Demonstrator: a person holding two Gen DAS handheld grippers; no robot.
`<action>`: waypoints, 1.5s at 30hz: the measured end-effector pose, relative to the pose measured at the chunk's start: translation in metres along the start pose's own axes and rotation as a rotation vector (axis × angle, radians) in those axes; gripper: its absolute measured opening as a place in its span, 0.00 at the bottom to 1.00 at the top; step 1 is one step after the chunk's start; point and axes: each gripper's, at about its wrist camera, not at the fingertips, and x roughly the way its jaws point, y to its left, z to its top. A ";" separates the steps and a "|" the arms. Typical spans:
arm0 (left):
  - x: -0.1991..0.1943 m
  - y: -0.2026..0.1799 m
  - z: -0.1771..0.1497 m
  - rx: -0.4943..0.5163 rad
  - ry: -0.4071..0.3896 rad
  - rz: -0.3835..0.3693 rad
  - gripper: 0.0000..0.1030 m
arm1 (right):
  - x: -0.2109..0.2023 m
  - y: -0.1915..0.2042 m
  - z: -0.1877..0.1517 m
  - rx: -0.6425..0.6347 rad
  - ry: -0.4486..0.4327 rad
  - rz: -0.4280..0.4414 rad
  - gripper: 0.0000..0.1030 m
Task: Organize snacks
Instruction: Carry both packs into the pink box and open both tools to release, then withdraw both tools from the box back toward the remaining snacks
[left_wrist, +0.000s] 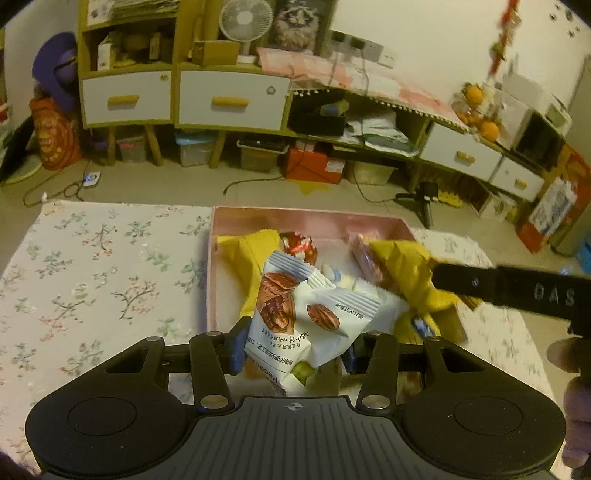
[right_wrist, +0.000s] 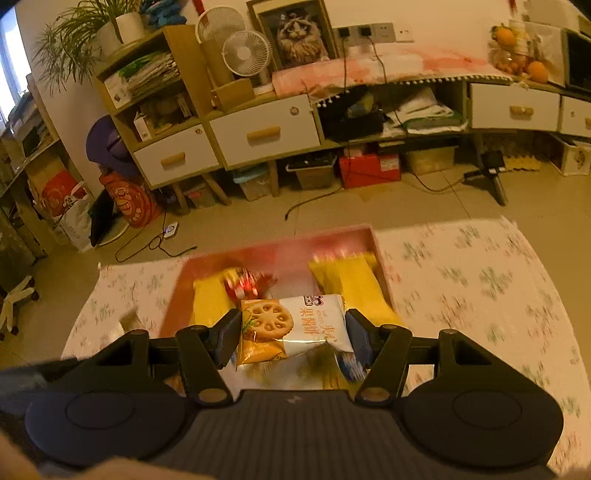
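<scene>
A pink box (left_wrist: 258, 218) sits on a floral cloth and holds yellow bags (left_wrist: 402, 273), a red wrapper (left_wrist: 299, 245) and other snacks. My left gripper (left_wrist: 293, 349) is shut on a white pecan packet (left_wrist: 295, 314), held over the near part of the box. In the left wrist view, the other gripper's black finger (left_wrist: 480, 282) reaches in from the right over a yellow bag. My right gripper (right_wrist: 291, 338) is shut on a white and orange biscuit packet (right_wrist: 291, 326) above the same pink box (right_wrist: 332, 236).
The floral cloth (left_wrist: 92, 273) spreads left of the box and, in the right wrist view, the floral cloth (right_wrist: 480, 280) lies to its right. Behind stand low cabinets with white drawers (left_wrist: 229, 98), bins, cables and a tripod (left_wrist: 424, 201) on the floor.
</scene>
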 end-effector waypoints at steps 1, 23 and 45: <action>0.004 0.002 0.001 -0.017 0.002 -0.004 0.44 | 0.005 0.001 0.002 -0.004 -0.002 0.006 0.56; 0.048 0.014 -0.004 -0.043 0.022 0.053 0.44 | 0.079 0.019 0.010 -0.068 0.095 -0.074 0.61; -0.004 -0.010 -0.008 0.047 0.020 0.036 0.90 | 0.022 0.017 0.012 -0.050 0.065 -0.092 0.98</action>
